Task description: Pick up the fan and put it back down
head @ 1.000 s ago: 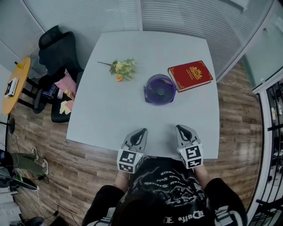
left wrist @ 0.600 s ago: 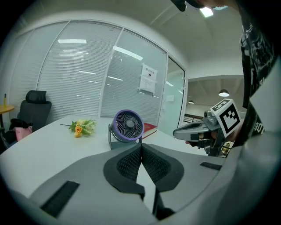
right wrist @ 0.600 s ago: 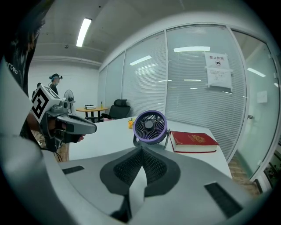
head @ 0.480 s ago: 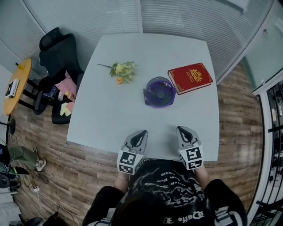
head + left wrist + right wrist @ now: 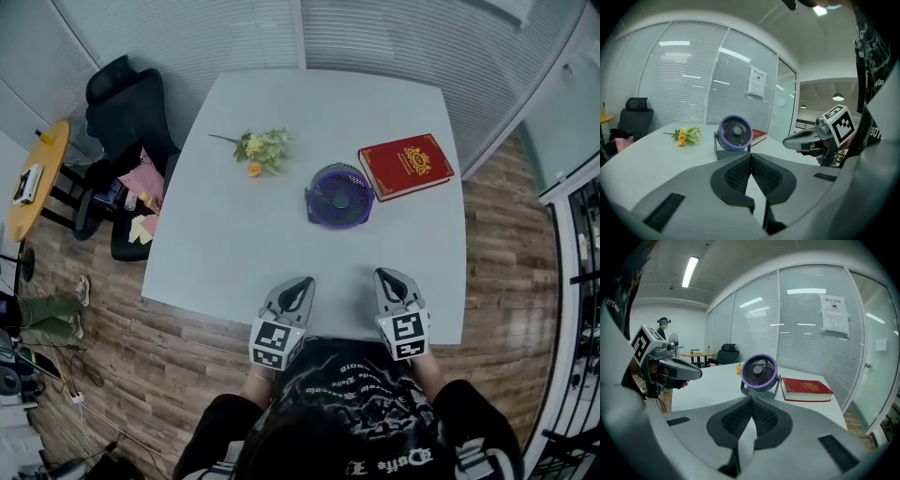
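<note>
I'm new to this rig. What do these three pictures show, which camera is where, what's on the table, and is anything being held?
A person holds a two-jaw gripper in each hand. The head view looks down from a camera on their head: the left gripper and right gripper hover at the near edge of a grey table. The other two pictures come from cameras riding on each gripper, looking along its jaws. On the table are a purple fan, a red book and a bunch of flowers. Both grippers are shut and hold nothing; the fan stands untouched.

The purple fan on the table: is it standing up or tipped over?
Standing up: the fan rests on its grey base on the table, with its round grille held above it.
</note>
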The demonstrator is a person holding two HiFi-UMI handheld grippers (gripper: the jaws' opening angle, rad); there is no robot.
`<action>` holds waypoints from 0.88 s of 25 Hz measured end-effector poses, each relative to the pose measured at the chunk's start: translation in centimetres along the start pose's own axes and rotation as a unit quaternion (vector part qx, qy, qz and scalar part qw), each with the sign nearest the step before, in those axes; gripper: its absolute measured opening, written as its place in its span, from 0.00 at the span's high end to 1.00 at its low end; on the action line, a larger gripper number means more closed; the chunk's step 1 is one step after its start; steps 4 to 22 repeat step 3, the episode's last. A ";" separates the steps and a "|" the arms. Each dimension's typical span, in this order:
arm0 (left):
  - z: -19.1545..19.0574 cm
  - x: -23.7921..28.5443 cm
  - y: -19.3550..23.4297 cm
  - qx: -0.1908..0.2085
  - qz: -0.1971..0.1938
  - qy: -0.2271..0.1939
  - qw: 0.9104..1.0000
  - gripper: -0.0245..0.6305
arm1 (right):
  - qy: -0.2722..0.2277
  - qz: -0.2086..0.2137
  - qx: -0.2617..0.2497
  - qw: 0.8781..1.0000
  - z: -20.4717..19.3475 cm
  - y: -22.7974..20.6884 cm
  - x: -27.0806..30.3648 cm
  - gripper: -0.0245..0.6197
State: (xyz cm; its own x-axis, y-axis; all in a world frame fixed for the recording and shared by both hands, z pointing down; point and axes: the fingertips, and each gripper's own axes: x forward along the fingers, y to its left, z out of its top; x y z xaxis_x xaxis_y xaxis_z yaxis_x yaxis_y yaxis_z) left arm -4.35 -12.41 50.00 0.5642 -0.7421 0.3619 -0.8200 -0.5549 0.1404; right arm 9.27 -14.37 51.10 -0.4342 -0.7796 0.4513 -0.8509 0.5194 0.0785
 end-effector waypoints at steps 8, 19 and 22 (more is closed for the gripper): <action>-0.1 0.2 -0.1 0.008 0.000 0.006 1.000 0.93 | 0.005 0.000 0.001 1.000 0.1 -0.2 0.0 0.95; -0.1 0.2 -0.1 0.008 0.000 0.006 1.000 0.93 | 0.005 0.000 0.001 1.000 0.1 -0.2 0.0 0.95; -0.1 0.2 -0.1 0.008 0.000 0.006 1.000 0.93 | 0.005 0.000 0.001 1.000 0.1 -0.2 0.0 0.95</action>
